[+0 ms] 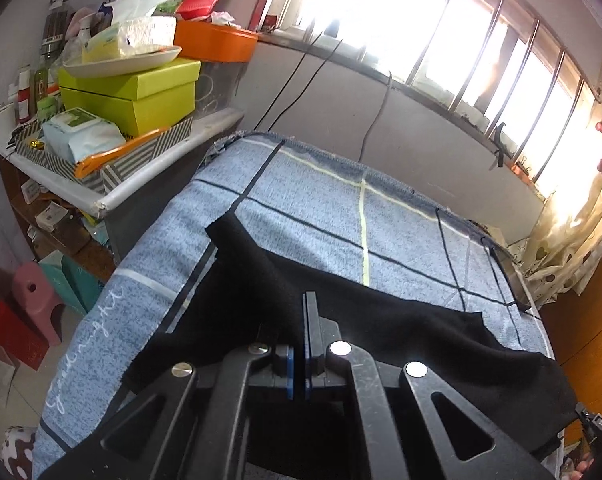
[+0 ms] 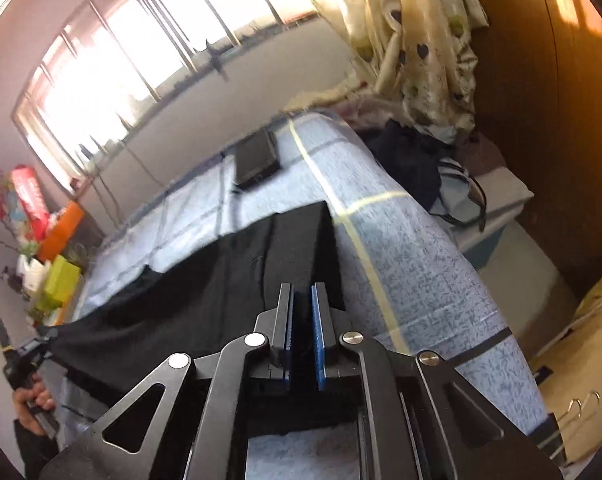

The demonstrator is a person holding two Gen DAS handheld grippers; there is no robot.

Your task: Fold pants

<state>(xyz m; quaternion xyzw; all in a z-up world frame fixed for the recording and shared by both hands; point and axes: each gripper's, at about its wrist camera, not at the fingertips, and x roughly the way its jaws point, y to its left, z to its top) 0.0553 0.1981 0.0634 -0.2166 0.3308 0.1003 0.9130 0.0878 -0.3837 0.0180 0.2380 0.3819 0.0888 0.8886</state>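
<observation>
Left wrist view: nearest us, our left tool (image 1: 306, 312) has its jaws pinched together on the near edge of the black pants (image 1: 341, 316), cloth bunched between the pads. From the right wrist view, our right tool (image 2: 301, 300) likewise clamps the near hem, a thin fold of dark fabric filling its narrow gap. We hold one long edge at two points, and the cloth hangs taut between them. Beyond the tools, the pants lie spread across the blue checked bed (image 1: 381, 208), one corner reaching toward the left edge. We judge the fabric soft, light and limp: it will sag wherever unsupported, so corners and hems are the best holds. Further back, a phone (image 2: 257, 158) rests on the bed near the window (image 1: 421, 20).
</observation>
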